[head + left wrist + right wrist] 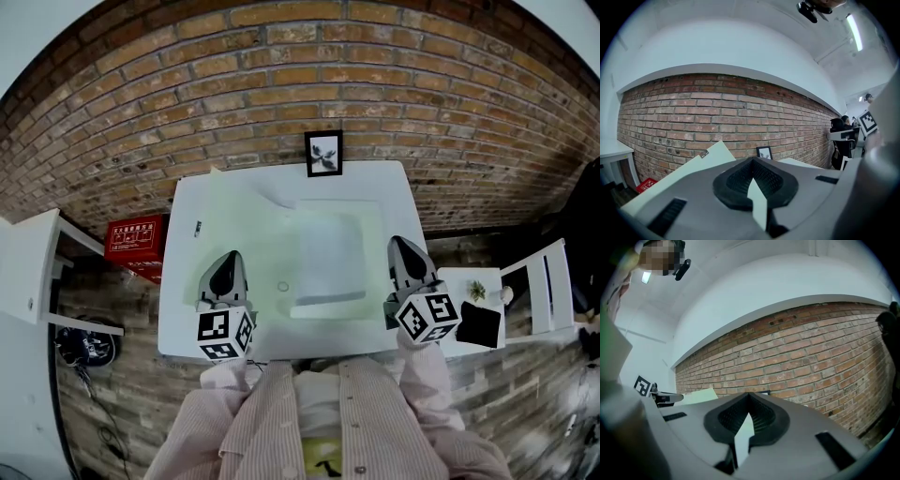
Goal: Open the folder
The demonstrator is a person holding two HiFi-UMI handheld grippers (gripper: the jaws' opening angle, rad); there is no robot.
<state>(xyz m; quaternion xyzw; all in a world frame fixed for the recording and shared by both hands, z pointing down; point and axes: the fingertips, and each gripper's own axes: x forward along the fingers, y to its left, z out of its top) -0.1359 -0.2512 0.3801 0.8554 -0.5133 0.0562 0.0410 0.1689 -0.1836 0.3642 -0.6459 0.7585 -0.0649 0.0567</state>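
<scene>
Though nearby, folder (328, 258) clear of both jaws

White bench (225, 216), centre. Framed picture (323, 153) upright at its far edge, against the brick wall (281, 75); small ring (283, 286) lying on its surface; red box (136, 239) below its left side; potted plant (476, 291) on a small side table (456, 281) to its right.

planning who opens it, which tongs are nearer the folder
Right. The right tongs sit just off the right edge of the folder; the left tongs are further off its left side.
</scene>
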